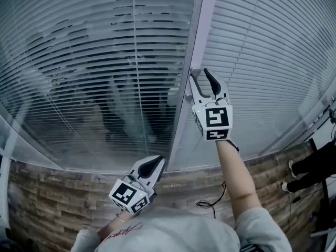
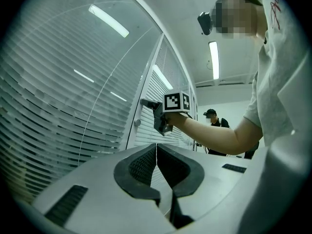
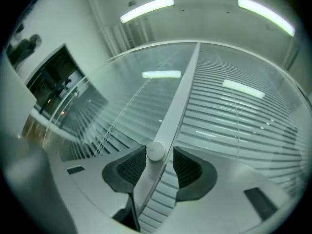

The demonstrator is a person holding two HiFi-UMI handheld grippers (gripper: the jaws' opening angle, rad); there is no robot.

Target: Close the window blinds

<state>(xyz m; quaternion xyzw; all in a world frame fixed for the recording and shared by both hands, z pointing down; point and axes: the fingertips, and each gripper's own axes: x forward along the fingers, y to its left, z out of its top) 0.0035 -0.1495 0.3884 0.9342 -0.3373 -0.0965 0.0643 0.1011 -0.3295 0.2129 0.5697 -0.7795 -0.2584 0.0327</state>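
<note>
Slatted blinds fill two glazed panes, the left blind (image 1: 94, 62) and the right blind (image 1: 268, 46), split by a pale upright frame bar (image 1: 198, 25). The left blind's slats stand partly open, with dark shapes showing through. A small round white knob (image 3: 155, 151) sits on the bar. My right gripper (image 1: 203, 77) (image 3: 160, 164) is raised to it with the jaws spread on either side of the knob; the left pad (image 3: 132, 165) is close against it and a gap shows at the right pad. My left gripper (image 1: 153, 165) (image 2: 156, 154) hangs low by my body, shut on nothing.
A person in dark clothes (image 1: 311, 168) stands at the far right, also visible behind my arm (image 2: 213, 122). A thin black cable (image 1: 212, 201) lies on the wood-look floor (image 1: 58, 203) below the panes.
</note>
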